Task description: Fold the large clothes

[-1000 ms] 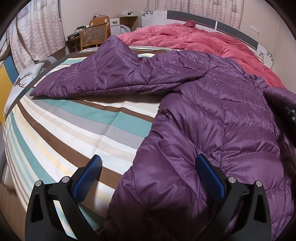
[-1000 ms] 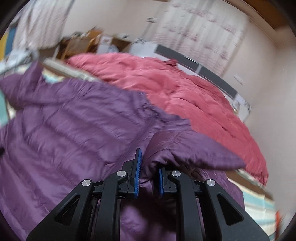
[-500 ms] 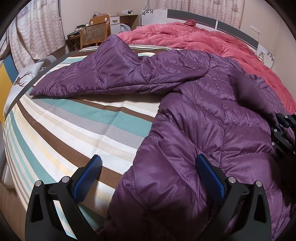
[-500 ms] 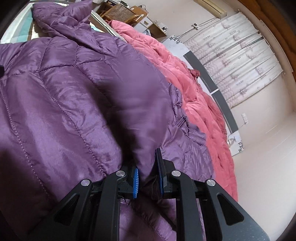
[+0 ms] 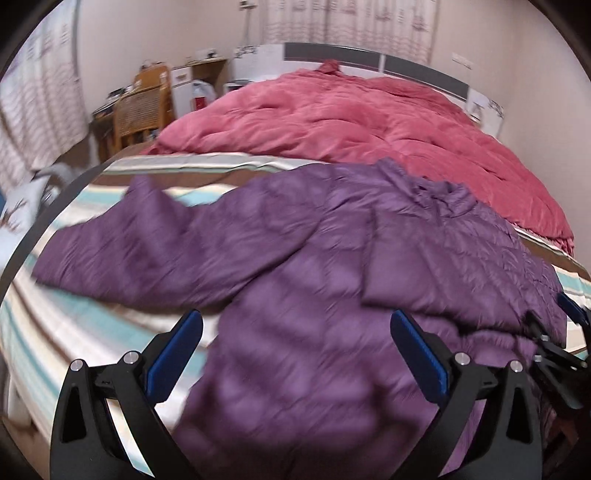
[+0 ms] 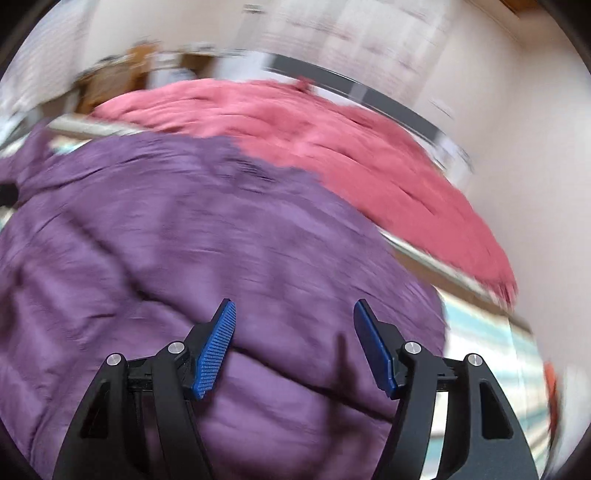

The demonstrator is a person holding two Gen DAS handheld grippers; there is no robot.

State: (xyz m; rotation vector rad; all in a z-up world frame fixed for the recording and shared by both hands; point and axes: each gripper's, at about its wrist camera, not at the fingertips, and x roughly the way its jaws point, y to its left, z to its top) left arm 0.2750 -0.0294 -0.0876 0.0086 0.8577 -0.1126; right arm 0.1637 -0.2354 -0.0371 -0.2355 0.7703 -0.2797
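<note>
Rumpled pink-red quilted duvet (image 5: 369, 122), heaped across the far half of the bed. Striped bedsheet (image 5: 74, 325) in teal, brown, cream and grey bands, covering the near half of the mattress. Grey-and-white panelled headboard (image 5: 332, 53) against the back wall. Pale patterned curtains (image 5: 347, 22) hanging behind it. Wooden chair with woven cane back (image 5: 138, 110) at the far left, beside a cluttered wooden desk (image 5: 207, 66). White printed pillow (image 5: 18, 206) at the left edge.
</note>
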